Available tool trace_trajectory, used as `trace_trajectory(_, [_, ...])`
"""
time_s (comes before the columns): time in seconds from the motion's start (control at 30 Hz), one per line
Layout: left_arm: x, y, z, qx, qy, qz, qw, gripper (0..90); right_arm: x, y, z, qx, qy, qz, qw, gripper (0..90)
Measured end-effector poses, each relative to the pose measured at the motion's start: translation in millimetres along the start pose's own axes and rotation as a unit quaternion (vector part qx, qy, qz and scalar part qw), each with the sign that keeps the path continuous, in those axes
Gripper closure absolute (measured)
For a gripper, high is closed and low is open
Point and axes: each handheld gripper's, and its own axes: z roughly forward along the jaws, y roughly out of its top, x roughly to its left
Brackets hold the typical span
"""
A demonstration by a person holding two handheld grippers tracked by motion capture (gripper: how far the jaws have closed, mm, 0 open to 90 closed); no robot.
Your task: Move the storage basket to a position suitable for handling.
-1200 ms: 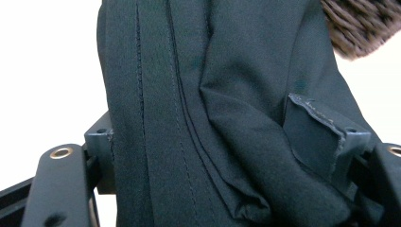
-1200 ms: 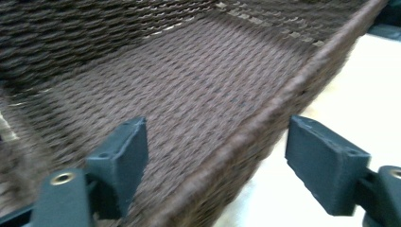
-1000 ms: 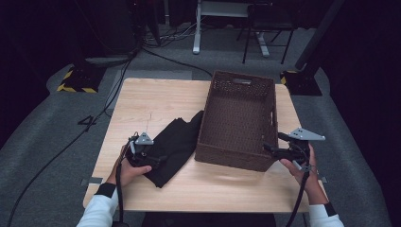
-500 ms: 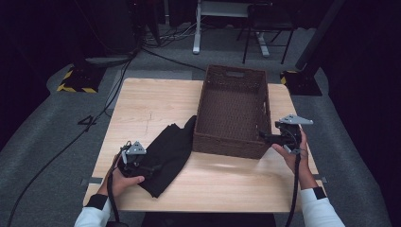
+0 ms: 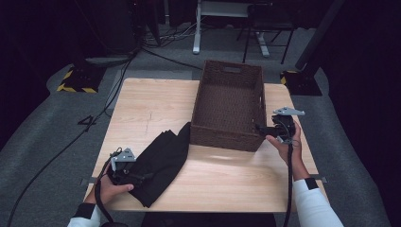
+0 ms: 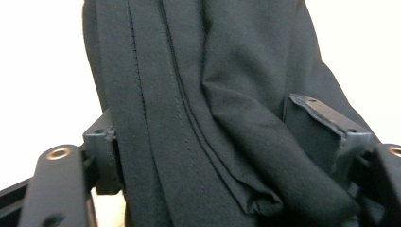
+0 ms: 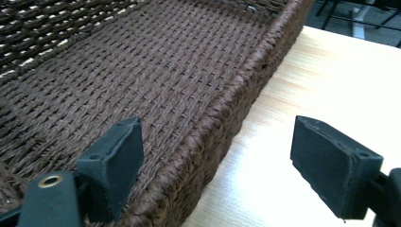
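in the high view a light wooden table (image 5: 156, 101) fills the middle of the frame. a dark brown woven basket (image 5: 230, 106) stands on its upper right part, long side running up the frame, with a handle slot in its far end wall. a folded black cloth (image 5: 163, 161) lies on the lower left part of the table, its upper tip touching or just beside the basket's near left corner.

the left gripper (image 5: 126, 176) sits at the lower left of the high view, held in the person's left hand (image 5: 108, 187), at the left edge of the cloth. in the left gripper view the cloth (image 6: 208, 109) runs up between the two black jaws, its stitched folds bunched against both pads. the jaws have just been opening a little further with the cloth between them; the fabric fills the gap and touches both pads, so they grip the cloth.

the right gripper (image 5: 263, 128) is at the right of the high view, held in the right hand (image 5: 283, 144), pointing left at the basket's right wall near its near corner. in the right gripper view the jaws stand apart, one pad over the basket wall (image 7: 189, 94), the other over bare table (image 7: 326, 80) outside it; the rim runs between them and neither pad presses on it.
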Motion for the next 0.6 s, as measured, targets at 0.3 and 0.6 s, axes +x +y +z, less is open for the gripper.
trace_trajectory(0.3, [-44.1, 54.2, -7.5, -0.023, 0.097, 0.031, 0.9945, 19.1, 0.7, 0.6, 2.4, -0.011, -0.001, 0.004, 0.9999, 23.1])
trace_trajectory(0.6, [-5.9, 57.6, 31.4, 0.039, 0.094, -0.044, 0.9938, 9.1, 6.7, 2.8, -17.6, -0.034, 0.024, -0.016, 0.999, 26.0])
